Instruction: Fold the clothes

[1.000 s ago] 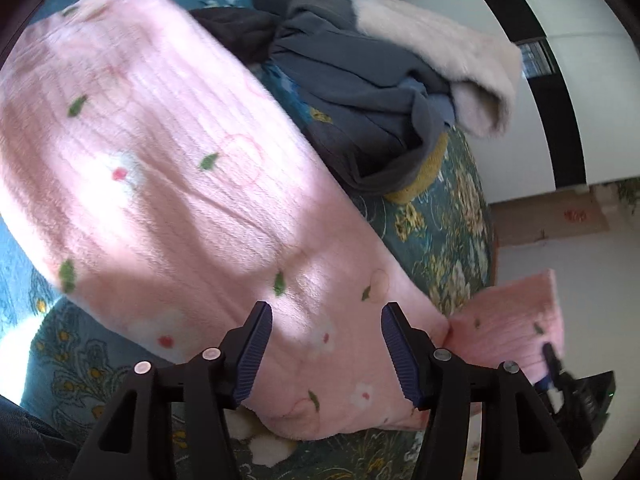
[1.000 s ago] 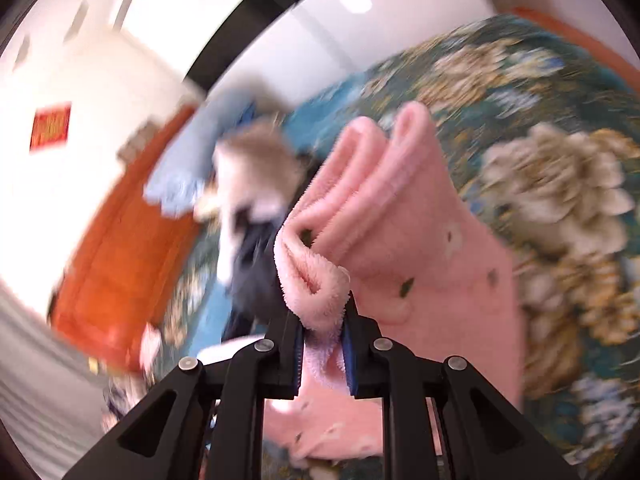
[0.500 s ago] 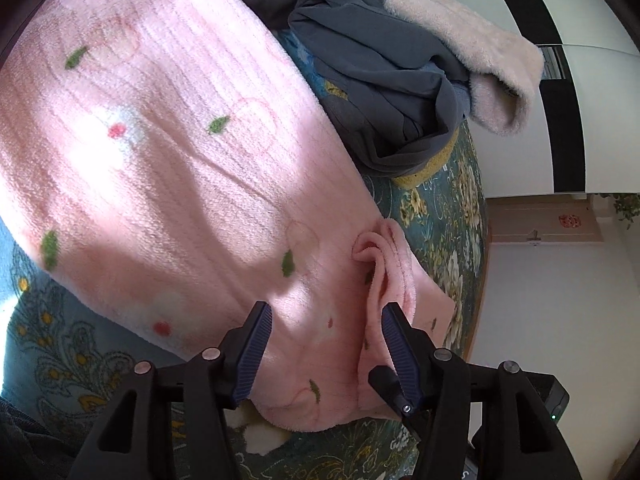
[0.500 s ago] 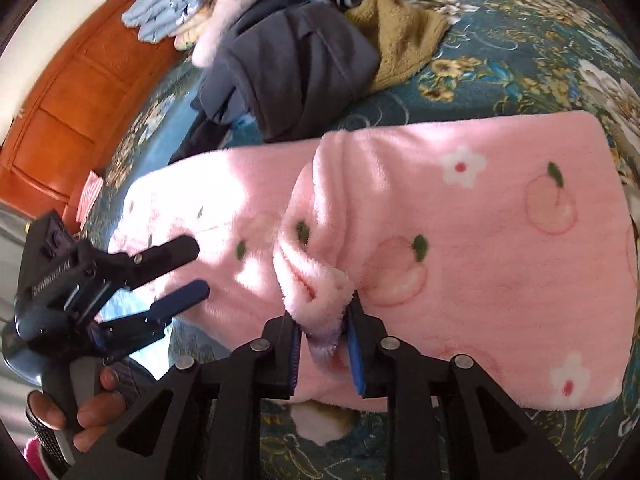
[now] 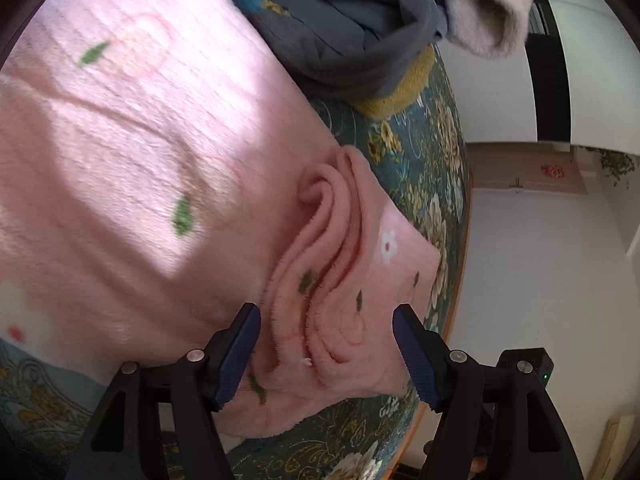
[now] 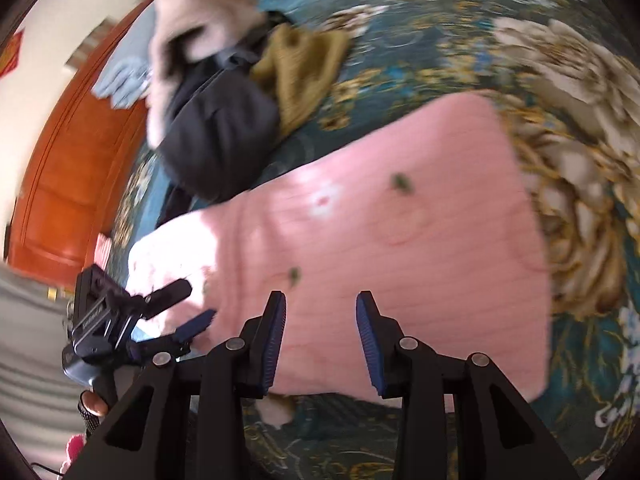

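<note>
A pink fleece garment (image 5: 132, 168) with green leaf and flower prints lies on the floral bedspread (image 5: 436, 184). Its near end is bunched into folds (image 5: 332, 264). My left gripper (image 5: 326, 348) is open, its jaws on either side of the bunched folds, not closed on them. In the right wrist view the same pink garment (image 6: 400, 248) lies folded over and flat. My right gripper (image 6: 320, 332) is open and empty just above its near edge. The left gripper (image 6: 176, 312) also shows there, at the garment's left end.
A pile of other clothes lies beyond the pink garment: a dark grey garment (image 5: 340, 36), a pale fluffy one (image 5: 484, 12), a mustard one (image 6: 304, 68). An orange wooden headboard (image 6: 68, 184) stands at the left. The bed's edge (image 5: 460, 280) runs along the right.
My right gripper has let go of the pink fold and opened, and the fold now lies flat. My left gripper has moved in close around the bunched end.
</note>
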{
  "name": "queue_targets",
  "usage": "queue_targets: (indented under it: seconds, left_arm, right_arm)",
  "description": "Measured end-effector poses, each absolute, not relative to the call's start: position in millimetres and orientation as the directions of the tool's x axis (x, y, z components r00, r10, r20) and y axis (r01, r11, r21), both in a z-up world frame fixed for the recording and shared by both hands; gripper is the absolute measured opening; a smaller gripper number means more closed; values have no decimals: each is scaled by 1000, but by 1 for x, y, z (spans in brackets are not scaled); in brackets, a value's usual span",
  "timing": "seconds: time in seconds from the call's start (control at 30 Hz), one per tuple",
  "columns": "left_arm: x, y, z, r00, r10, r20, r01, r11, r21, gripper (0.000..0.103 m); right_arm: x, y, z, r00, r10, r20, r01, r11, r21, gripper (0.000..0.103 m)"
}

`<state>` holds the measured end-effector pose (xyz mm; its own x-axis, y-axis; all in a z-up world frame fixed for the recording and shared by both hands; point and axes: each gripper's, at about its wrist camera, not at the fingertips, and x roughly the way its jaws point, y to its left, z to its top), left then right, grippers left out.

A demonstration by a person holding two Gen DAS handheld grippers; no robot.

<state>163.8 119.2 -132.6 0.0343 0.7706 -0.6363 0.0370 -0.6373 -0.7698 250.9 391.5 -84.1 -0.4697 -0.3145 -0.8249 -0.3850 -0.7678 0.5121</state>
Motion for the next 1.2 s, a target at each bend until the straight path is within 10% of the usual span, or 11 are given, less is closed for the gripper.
queue_targets:
  seconds: [0.1, 0.2, 0.23, 0.47, 0.67, 1.2]
  left_arm:
    - [170, 139, -130, 64, 727, -684, -49, -682, -730, 69]
    - [174, 151, -123, 31, 668, -744, -146, -733, -664, 18]
    - [174, 153, -119, 15, 659, -752, -172, -740, -651, 14]
    - [172, 130, -43, -162, 820, -548, -302, -570, -764, 13]
    - [163, 104, -128, 17, 609, -793, -41, -792, -609, 13]
    - [162, 93, -138, 33, 601, -798, -6, -799, -602, 16]
  right_arm:
    - [261, 415, -91, -477, -301, -826, -435, -736, 519, 38]
    - [262, 424, -96, -483, -297, -824, -450, -722, 525, 38]
    - [264, 427, -96, -485, -300, -822, -453, -717, 529, 38]
    - [258, 423, -88, -532, -316, -786, -395, -728, 561, 38]
    - [255, 416, -106, -474, -330, -816, -422, -729, 540, 38]
    - [185, 443, -113, -421, -207, -883, -434, -809, 396, 39]
